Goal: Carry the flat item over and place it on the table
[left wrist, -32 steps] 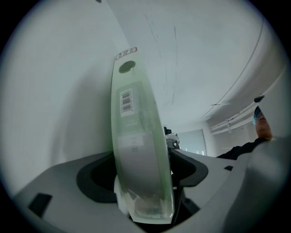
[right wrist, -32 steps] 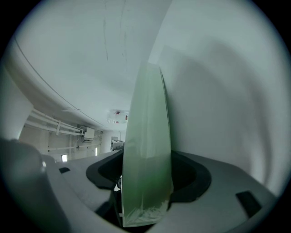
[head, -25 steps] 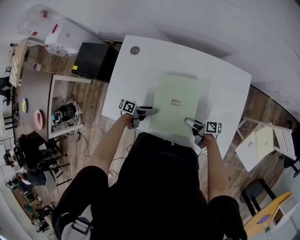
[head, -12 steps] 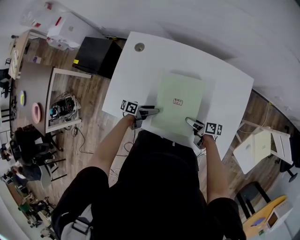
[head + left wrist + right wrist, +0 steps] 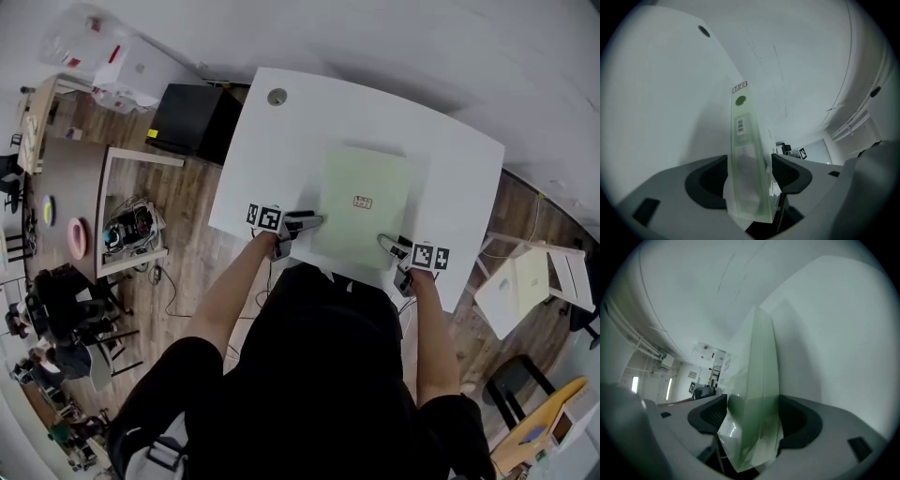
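Observation:
A flat pale green item (image 5: 352, 178) in clear wrap lies on the white table (image 5: 281, 150), with a small label near its middle. My left gripper (image 5: 314, 221) is at its near left corner. In the left gripper view the item's edge (image 5: 743, 140) stands between the jaws of the left gripper (image 5: 750, 176), which are closing, with a thin gap still showing on the left side. My right gripper (image 5: 384, 241) is at the near right corner. There the item (image 5: 761, 371) fills the space between the pads of the right gripper (image 5: 752, 420).
A round cable hole (image 5: 277, 97) sits at the table's far left corner. A black box (image 5: 192, 120) stands on the floor left of the table. Beyond it are white boxes (image 5: 131, 70) and a low wooden frame with cables (image 5: 131, 225). A small white table (image 5: 525, 281) stands at the right.
Both grippers stay at the item's near corners and the item keeps its place on the table. Only the head view has shifted slightly.

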